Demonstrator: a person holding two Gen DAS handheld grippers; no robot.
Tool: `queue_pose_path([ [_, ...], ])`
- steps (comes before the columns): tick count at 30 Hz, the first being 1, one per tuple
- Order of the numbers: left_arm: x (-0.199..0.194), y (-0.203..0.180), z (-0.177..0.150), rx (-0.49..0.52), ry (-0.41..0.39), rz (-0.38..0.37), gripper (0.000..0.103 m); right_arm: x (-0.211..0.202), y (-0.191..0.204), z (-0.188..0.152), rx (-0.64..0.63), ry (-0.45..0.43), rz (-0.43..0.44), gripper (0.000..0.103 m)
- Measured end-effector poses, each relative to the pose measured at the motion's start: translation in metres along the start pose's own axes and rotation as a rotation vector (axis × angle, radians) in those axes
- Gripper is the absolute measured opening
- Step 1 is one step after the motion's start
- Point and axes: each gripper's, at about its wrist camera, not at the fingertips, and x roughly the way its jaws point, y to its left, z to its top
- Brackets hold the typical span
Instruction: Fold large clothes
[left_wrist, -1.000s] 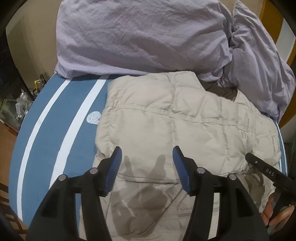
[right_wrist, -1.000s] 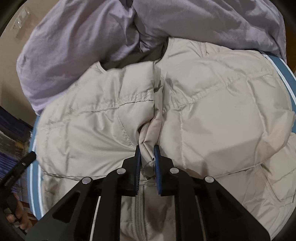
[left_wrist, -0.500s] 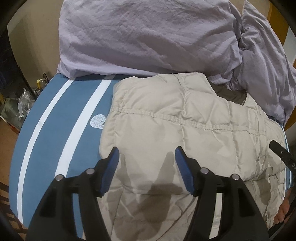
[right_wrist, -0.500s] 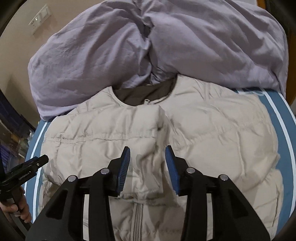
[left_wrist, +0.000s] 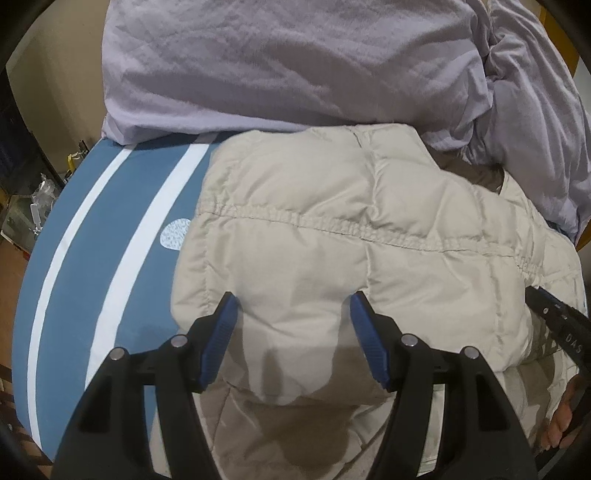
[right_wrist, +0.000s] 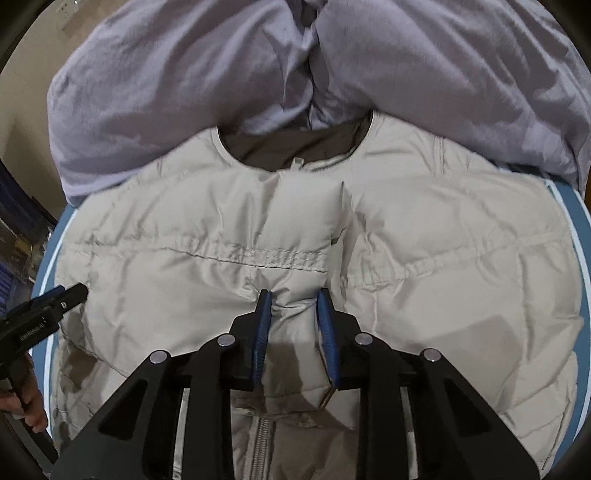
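A beige quilted down jacket (left_wrist: 332, 229) (right_wrist: 443, 240) lies front up on the bed, its sleeves folded in across the chest, its zipper (right_wrist: 262, 443) near me. My left gripper (left_wrist: 292, 299) hangs open just over the folded left side, nothing pinched. My right gripper (right_wrist: 293, 295) is closing, and its blue pads pinch a puckered fold of the jacket at the middle. Each gripper shows in the other's view: the right gripper (left_wrist: 554, 321) at the right edge, the left gripper (right_wrist: 48, 310) at the left edge.
A crumpled lilac duvet (left_wrist: 277, 66) (right_wrist: 184, 81) is heaped behind the jacket's collar. The blue sheet with white stripes (left_wrist: 92, 295) lies bare to the left. Clutter and floor lie past the bed's left edge. A hand (right_wrist: 29, 406) holds the left tool.
The right gripper let go of its first pinch, opened and drew back, then narrowed on a fold in the jacket's middle. The left gripper sank closer to the jacket, still open.
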Motion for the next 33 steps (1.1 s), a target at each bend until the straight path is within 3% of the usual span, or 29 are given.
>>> queue_pose_path([
  [7, 0.003, -0.001, 0.000, 0.004, 0.009, -0.001, 0.066, 0.006, 0.005, 0.002, -0.038, 0.014, -0.017, 0.030],
  [9, -0.003, 0.001, -0.002, -0.002, 0.001, -0.019, 0.066, 0.000, 0.002, 0.003, -0.045, 0.010, -0.009, 0.036],
  [11, -0.013, 0.006, -0.005, -0.009, -0.013, -0.041, 0.067, -0.010, -0.003, 0.001, -0.038, 0.004, -0.001, 0.056],
  [13, -0.024, 0.015, -0.010, -0.019, -0.030, -0.056, 0.071, -0.025, -0.010, -0.002, -0.037, -0.023, 0.001, 0.066],
  [22, -0.068, 0.078, -0.052, -0.087, -0.042, -0.083, 0.072, -0.085, -0.080, -0.039, 0.012, -0.016, 0.002, 0.069],
  [33, -0.086, 0.120, -0.130, -0.128, 0.042, -0.172, 0.072, -0.139, -0.169, -0.120, 0.112, 0.100, -0.037, 0.069],
])
